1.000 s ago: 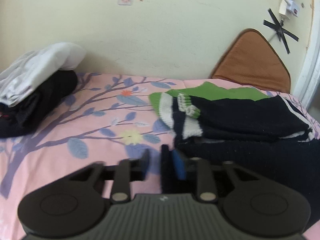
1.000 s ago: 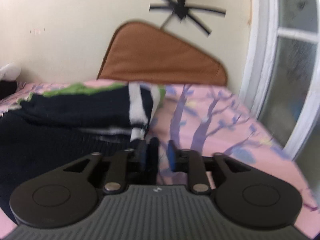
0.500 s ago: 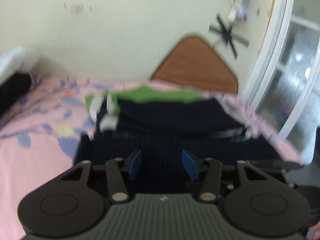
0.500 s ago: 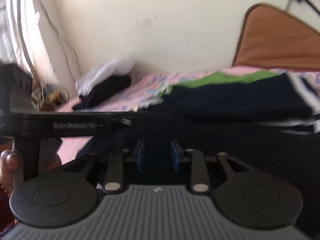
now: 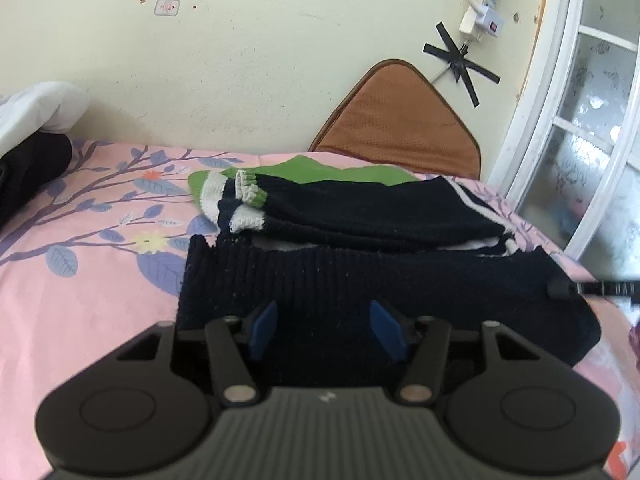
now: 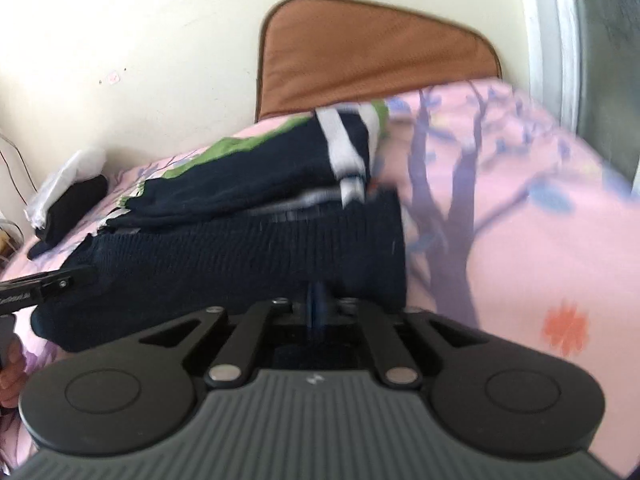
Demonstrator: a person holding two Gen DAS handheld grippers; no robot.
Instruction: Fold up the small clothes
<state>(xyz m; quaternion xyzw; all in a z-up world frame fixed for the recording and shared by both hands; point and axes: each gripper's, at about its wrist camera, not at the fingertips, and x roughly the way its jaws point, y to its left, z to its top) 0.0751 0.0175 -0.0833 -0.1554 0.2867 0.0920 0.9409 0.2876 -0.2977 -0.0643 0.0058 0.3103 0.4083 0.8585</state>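
Dark navy ribbed knit garment (image 5: 360,280) on pink floral bed (image 5: 80,280): grip changed.
Left tool (image 5: 326,330) now spread open above hem; right tool (image 6: 318,312) now clamped on near edge.

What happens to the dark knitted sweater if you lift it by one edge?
The sweater would probably droop, since its ribbed knit lies limp on the bed. It likely won't slip: the knit looks rough. The folded part might fall open.
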